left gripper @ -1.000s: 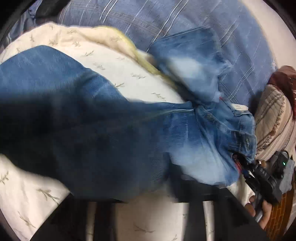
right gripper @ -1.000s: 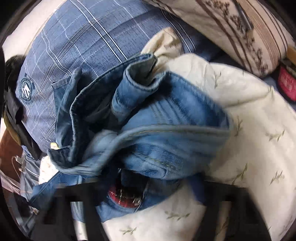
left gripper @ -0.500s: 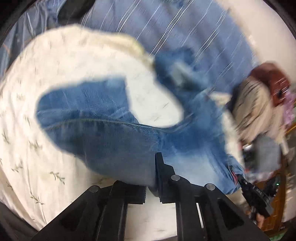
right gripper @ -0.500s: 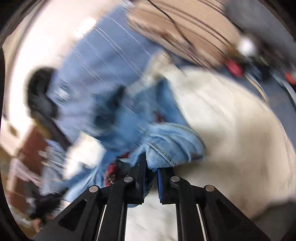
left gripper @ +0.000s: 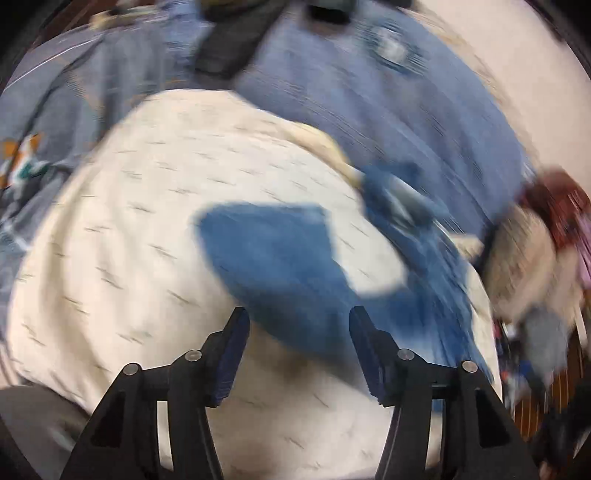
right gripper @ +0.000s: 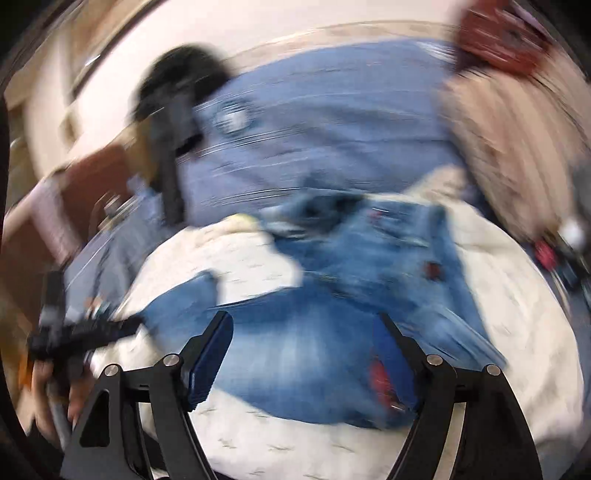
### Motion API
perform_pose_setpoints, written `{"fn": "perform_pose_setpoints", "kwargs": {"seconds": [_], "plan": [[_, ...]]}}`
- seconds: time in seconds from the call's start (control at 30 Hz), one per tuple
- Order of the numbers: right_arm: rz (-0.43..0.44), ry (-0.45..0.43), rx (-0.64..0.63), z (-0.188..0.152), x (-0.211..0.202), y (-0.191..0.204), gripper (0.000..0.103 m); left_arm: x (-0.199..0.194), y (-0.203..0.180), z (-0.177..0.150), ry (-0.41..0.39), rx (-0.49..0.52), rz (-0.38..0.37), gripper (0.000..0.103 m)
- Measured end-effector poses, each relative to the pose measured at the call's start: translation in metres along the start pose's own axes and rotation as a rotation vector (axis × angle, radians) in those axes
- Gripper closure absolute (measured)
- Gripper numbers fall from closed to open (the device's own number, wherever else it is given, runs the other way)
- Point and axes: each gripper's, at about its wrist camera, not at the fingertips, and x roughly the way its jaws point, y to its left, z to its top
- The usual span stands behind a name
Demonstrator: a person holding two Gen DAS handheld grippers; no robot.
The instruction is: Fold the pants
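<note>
Blue denim pants (left gripper: pixel 280 258) lie on a cream leaf-print blanket (left gripper: pixel 140 229); both views are motion-blurred. My left gripper (left gripper: pixel 299 321) is open and empty, fingers just short of one pant leg. In the right wrist view the pants (right gripper: pixel 325 325) spread across the blanket (right gripper: pixel 517 314), with the waist and a red patch near the right finger. My right gripper (right gripper: pixel 306 328) is open above the denim, holding nothing. The left gripper (right gripper: pixel 81 332) shows at the far left of that view, in a hand.
A blue plaid sheet (left gripper: pixel 406 110) covers the bed behind the blanket. A striped beige pillow (right gripper: pixel 509 140) lies at the right with a dark red object (right gripper: pixel 498 33) above it. A black item (right gripper: pixel 177 88) sits at the far edge. Clutter lies at the right (left gripper: pixel 535 350).
Both grippers were shut on the denim half a second ago. They have opened, let go and pulled back; the pants now lie spread on the blanket.
</note>
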Motion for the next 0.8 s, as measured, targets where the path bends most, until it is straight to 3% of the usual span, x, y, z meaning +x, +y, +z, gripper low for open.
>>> {"fn": "perform_pose_setpoints", "kwargs": {"seconds": [0.1, 0.13, 0.27, 0.33, 0.43, 0.5, 0.57, 0.6, 0.7, 0.77, 0.8], "plan": [[0.177, 0.093, -0.156, 0.010, 0.043, 0.045, 0.016, 0.022, 0.021, 0.050, 0.102, -0.108, 0.208, 0.046], [0.239, 0.143, -0.206, 0.017, 0.066, 0.059, 0.016, 0.023, 0.020, 0.067, 0.103, -0.122, 0.233, 0.046], [0.387, 0.262, -0.274, 0.033, 0.140, 0.107, 0.016, 0.033, 0.052, 0.090, 0.038, -0.136, 0.065, 0.044], [0.426, 0.278, -0.300, 0.036, 0.163, 0.124, 0.016, 0.050, 0.060, 0.079, 0.063, -0.216, 0.042, 0.045], [0.482, 0.344, -0.344, 0.027, 0.192, 0.151, 0.017, 0.055, 0.060, 0.077, 0.069, -0.237, 0.043, 0.045], [0.472, 0.407, -0.384, 0.014, 0.205, 0.158, 0.027, 0.054, 0.073, 0.079, 0.059, -0.273, 0.025, 0.044], [0.377, 0.421, -0.437, 0.008, 0.199, 0.160, 0.091, 0.054, 0.082, 0.084, 0.065, -0.285, 0.000, 0.044], [0.359, 0.416, -0.422, 0.010, 0.195, 0.156, 0.093, 0.046, 0.078, 0.076, 0.065, -0.276, -0.004, 0.044], [0.390, 0.285, -0.295, 0.046, 0.147, 0.126, 0.094, 0.037, 0.067, 0.078, 0.030, -0.227, -0.062, 0.042], [0.416, 0.190, -0.168, 0.076, 0.121, 0.094, 0.094, 0.034, 0.068, 0.085, -0.003, -0.197, -0.129, 0.034], [0.418, 0.143, -0.109, 0.089, 0.113, 0.074, 0.094, 0.031, 0.062, 0.076, -0.010, -0.185, -0.126, 0.034]]}}
